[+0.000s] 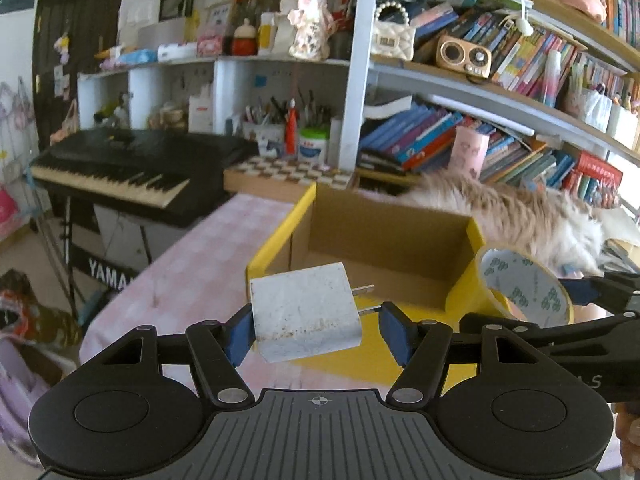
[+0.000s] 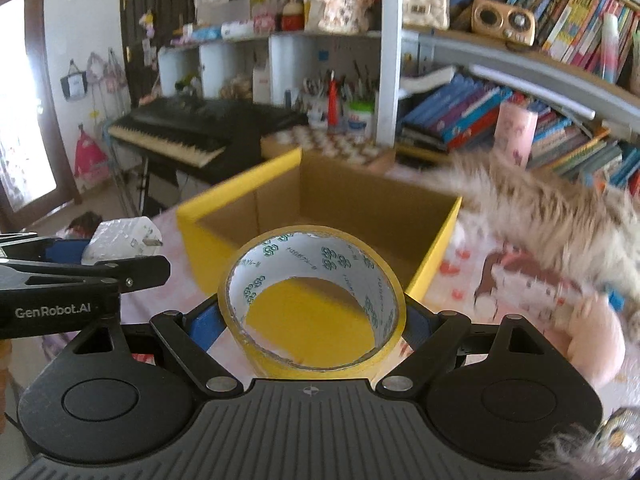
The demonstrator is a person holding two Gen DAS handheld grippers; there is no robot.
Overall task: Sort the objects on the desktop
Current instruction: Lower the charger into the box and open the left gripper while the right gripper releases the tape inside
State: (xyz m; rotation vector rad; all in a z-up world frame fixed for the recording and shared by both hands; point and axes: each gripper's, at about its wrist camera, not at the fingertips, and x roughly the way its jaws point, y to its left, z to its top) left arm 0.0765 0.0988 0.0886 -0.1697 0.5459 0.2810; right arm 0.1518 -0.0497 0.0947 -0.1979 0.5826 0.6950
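The left gripper [image 1: 316, 326] is clamped on a white, speckled plastic plug-in charger block [image 1: 306, 312], its metal prongs against the right pad. Beside it, the right gripper [image 2: 312, 320] grips a yellow roll of packing tape [image 2: 312, 300]. Both are held just short of the open yellow cardboard box [image 2: 320, 208] on the pink checked tablecloth [image 1: 192, 272]. Beyond the box lies a black electric keyboard [image 1: 132, 168].

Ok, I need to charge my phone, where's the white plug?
The white plug is held in the left gripper, just in front of the open yellow box, left of the tape roll.
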